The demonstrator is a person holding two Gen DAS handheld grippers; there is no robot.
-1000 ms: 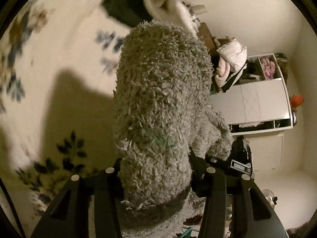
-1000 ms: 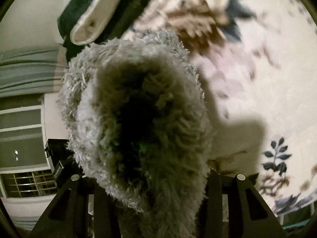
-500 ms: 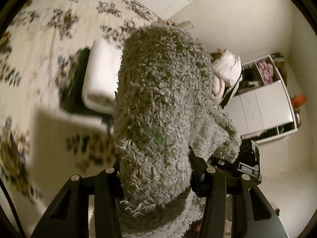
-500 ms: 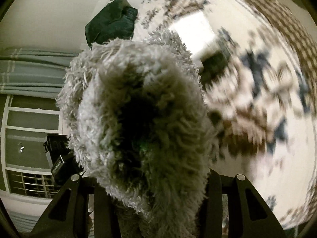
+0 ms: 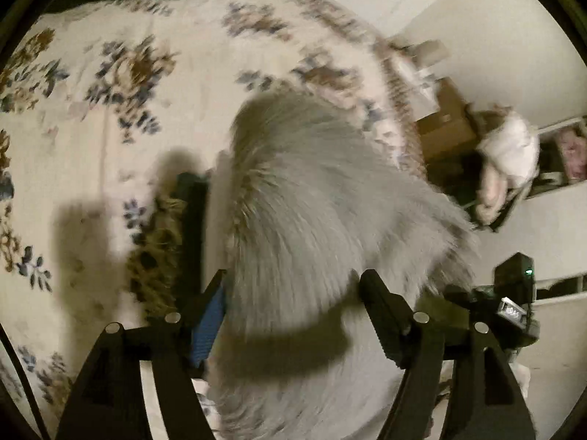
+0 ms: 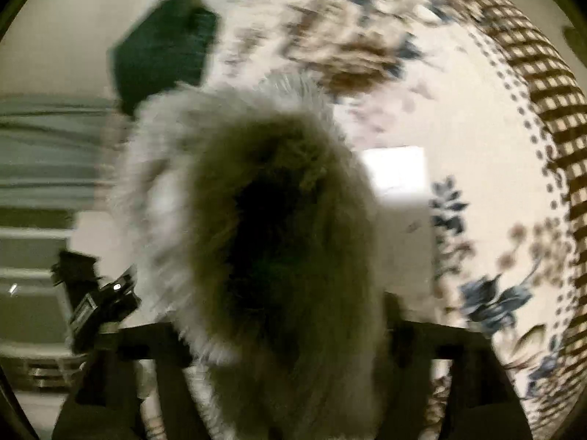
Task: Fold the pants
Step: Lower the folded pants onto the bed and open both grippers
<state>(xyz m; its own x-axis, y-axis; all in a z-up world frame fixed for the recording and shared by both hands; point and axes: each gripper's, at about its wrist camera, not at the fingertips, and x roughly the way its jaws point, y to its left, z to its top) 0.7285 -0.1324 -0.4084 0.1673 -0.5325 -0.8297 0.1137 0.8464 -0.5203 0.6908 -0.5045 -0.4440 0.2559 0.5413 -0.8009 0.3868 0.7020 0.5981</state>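
Note:
The grey fluffy pants (image 5: 312, 190) hang bunched over a floral bedspread (image 5: 165, 110), smeared by motion. My left gripper (image 5: 293, 275) has its jaws opening. The fabric lies between them, and the blue pad on the left finger is bare. In the right wrist view the same pants (image 6: 279, 190) fill the middle with a dark hollow fold. My right gripper (image 6: 282, 315) is also opening, its fingers wide on either side of the fabric.
A folded white item (image 6: 396, 176) lies on the bedspread (image 6: 477, 183) behind the pants. A dark green cloth (image 6: 165, 47) sits at the bed's far end. Beside the bed stand a cardboard box (image 5: 444, 121) and a white shelf with clothes (image 5: 513, 146).
Both grippers swept fast across the bed with the pants. Their jaws, clamped on the fabric before, now stand wide, and the left blue pad has come into sight.

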